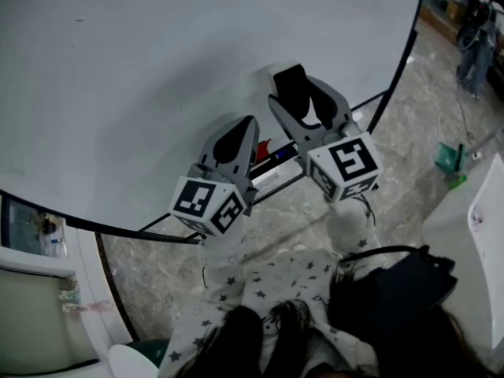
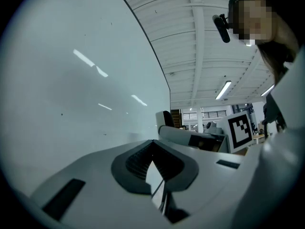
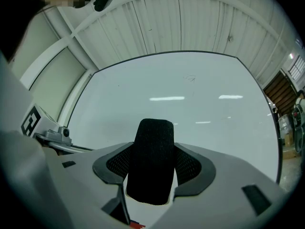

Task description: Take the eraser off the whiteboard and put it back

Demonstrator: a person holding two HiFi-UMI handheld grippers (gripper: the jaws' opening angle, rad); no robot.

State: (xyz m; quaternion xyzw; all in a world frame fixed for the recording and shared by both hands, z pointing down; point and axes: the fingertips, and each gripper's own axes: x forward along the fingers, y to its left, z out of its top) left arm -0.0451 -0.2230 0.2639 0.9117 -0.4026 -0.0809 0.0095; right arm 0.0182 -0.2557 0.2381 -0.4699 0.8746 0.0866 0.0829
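Two grippers face the whiteboard [image 1: 157, 69]. Lower centre, our left gripper [image 1: 249, 123] has its fingers pressed together, holding nothing. Just to its right, our right gripper [image 1: 305, 99] has its fingers spread wide, clamping the black eraser [image 3: 151, 161] close to the board.

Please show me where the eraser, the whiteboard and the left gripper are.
eraser [image 3: 151, 161]: right gripper view, middle of its black felt.
whiteboard [image 1: 157, 69]: head view, bare white surface.
left gripper [image 1: 249, 123]: head view, between its fingertips.
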